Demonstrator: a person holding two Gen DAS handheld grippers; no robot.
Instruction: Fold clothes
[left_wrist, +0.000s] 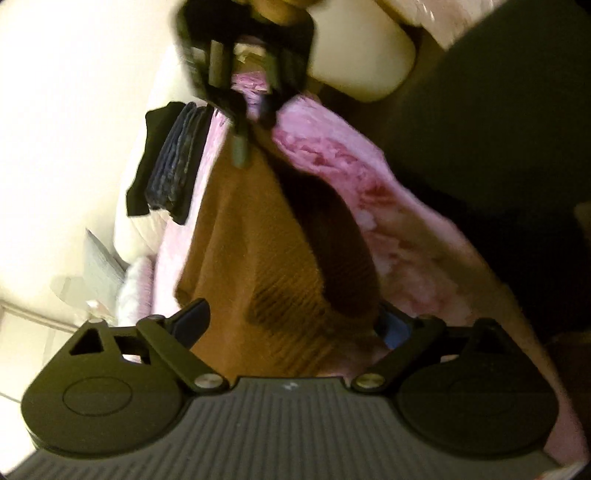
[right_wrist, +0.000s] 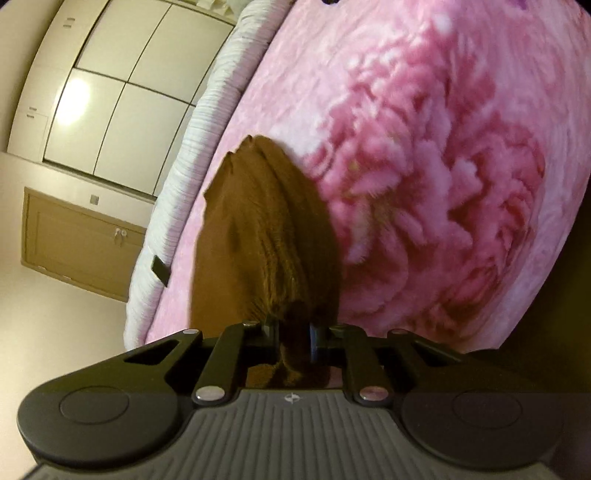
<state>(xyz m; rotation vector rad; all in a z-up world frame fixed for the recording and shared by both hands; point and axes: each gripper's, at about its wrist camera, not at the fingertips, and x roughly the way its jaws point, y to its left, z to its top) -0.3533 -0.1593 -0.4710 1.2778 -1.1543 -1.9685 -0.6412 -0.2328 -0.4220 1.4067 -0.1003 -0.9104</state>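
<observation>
I am gathering up the brown knitted garment (right_wrist: 266, 236) that lies on the pink floral blanket (right_wrist: 424, 192) of the bed, so this looks like the start of a fold: getting two holds on it before lifting and squaring it.

My right tongs (right_wrist: 293, 341) are pinched on a bunched ridge of the brown knit, the cloth pressed between the pads. My left tongs (left_wrist: 291, 325) stand wide apart, both fingers straddling the near edge of the same garment without clamping it.

Next, I judge, the left pair must close on that edge. Beyond it, folded dark clothes (left_wrist: 173, 162) sit stacked further up the bed.
</observation>
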